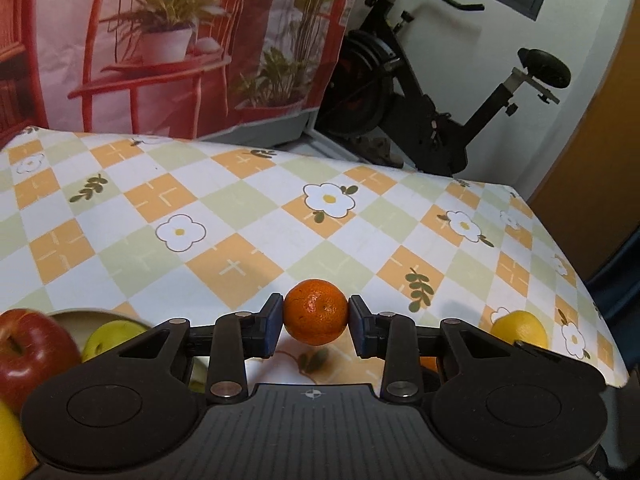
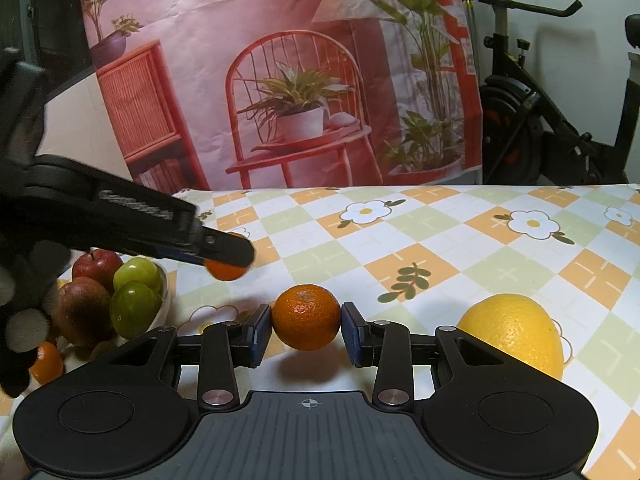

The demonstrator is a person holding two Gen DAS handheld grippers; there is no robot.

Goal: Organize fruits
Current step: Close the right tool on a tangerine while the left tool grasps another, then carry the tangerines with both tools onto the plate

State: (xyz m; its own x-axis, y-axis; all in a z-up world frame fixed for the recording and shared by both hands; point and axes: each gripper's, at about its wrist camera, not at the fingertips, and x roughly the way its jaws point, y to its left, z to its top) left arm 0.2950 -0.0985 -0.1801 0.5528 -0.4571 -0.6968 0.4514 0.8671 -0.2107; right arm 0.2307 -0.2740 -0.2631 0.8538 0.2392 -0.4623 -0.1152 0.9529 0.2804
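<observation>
The left tool (image 1: 316,322) was closed on a small round mandarin (image 1: 315,311) with dimpled, glossy skin, its blue pads pressing both sides, and held it clear above the worktop (image 1: 248,216). The right tool (image 2: 306,330) gripped a second mandarin (image 2: 306,317) in the same way, lifted over its own shadow. In the right wrist view the left tool reached in from the left, angled downward. Beside it a bowl (image 2: 165,280) carried a red apple (image 2: 97,267), two smooth green fruits (image 2: 135,294) and a brownish one. A large yellow citrus (image 2: 514,334) with pebbled skin lay on the checked, flowered cloth at the right. The far part of the worktop was free, up to its rounded edge.
</observation>
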